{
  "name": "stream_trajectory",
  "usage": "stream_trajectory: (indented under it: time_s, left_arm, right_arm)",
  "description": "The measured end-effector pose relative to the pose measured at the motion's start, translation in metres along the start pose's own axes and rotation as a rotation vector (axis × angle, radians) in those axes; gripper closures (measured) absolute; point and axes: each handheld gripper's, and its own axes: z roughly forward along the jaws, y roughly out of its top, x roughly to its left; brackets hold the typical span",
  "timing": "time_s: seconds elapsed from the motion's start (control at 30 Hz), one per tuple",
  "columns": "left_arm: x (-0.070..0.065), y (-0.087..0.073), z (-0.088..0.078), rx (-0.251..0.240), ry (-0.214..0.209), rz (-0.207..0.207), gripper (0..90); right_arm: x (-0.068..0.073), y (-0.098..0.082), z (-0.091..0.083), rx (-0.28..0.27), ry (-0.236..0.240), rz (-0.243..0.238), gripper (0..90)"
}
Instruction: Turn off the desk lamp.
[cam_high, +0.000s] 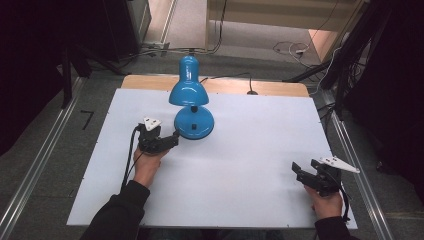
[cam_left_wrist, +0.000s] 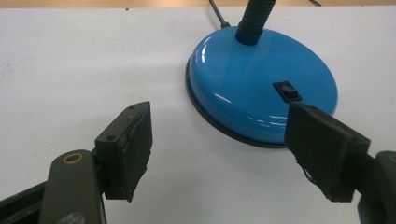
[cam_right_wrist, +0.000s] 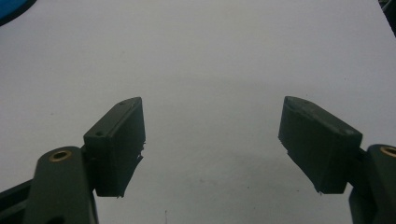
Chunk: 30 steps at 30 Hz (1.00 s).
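A: Looking down from the high view: blue desk lamp (cam_high: 191, 102) standing just above centre of the frame, on the white table top (cam_high: 240, 165), shade tipped toward the near edge.

B: Left gripper (cam_high: 172, 140) sitting left of centre, hovering just beside the lamp's round base (cam_high: 194, 122). Jaws standing wide apart, gripping nothing.

A: Switching to the left gripper view: base (cam_left_wrist: 252, 79) filling the upper right, black rocker switch (cam_left_wrist: 286, 90) showing just above the right-hand pad, ribbed neck (cam_left_wrist: 253, 21) rising at the top edge. Touching or not, hard to tell.

B: Right gripper (cam_high: 305, 175) resting at the lower right of the high view, well apart from the lamp.

A: Jaws there gaping open too, holding nothing, pointing across bare white board (cam_right_wrist: 210, 65) in the right gripper view.
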Motion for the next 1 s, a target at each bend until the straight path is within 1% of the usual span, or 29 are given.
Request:
stream_trajectory:
  time_s: [0.17, 0.43, 0.63, 0.73, 0.83, 0.9, 1.0]
  left_arm:
    - [0.003, -0.001, -0.003, 0.004, 0.005, 0.004, 24.2]
    - [0.008, -0.004, -0.008, 0.001, 0.013, -0.010, 24.1]
    - [0.011, -0.008, -0.014, 0.003, 0.018, -0.007, 24.2]
    - [0.013, -0.010, -0.018, 0.004, 0.020, -0.007, 24.2]
    - [0.017, -0.012, -0.023, 0.002, 0.021, -0.019, 24.1]
    - [0.019, -0.013, -0.026, -0.007, 0.021, -0.021, 24.2]
    - [0.023, -0.015, -0.029, 0.001, 0.030, -0.023, 24.2]
  right_arm:
    - [0.000, 0.000, 0.000, 0.003, 0.000, 0.004, 21.5]
    - [0.000, 0.000, 0.000, 0.002, 0.000, 0.006, 21.5]
    - [-0.001, 0.000, 0.000, 0.001, 0.000, 0.006, 21.5]
    - [-0.001, 0.000, -0.001, -0.001, 0.000, 0.005, 21.5]
    - [-0.001, 0.000, -0.001, 0.000, -0.001, 0.006, 21.5]
    - [-0.001, 0.000, -0.001, -0.001, 0.001, 0.005, 21.5]
    - [0.000, 0.000, 0.000, -0.001, 0.001, 0.003, 21.5]
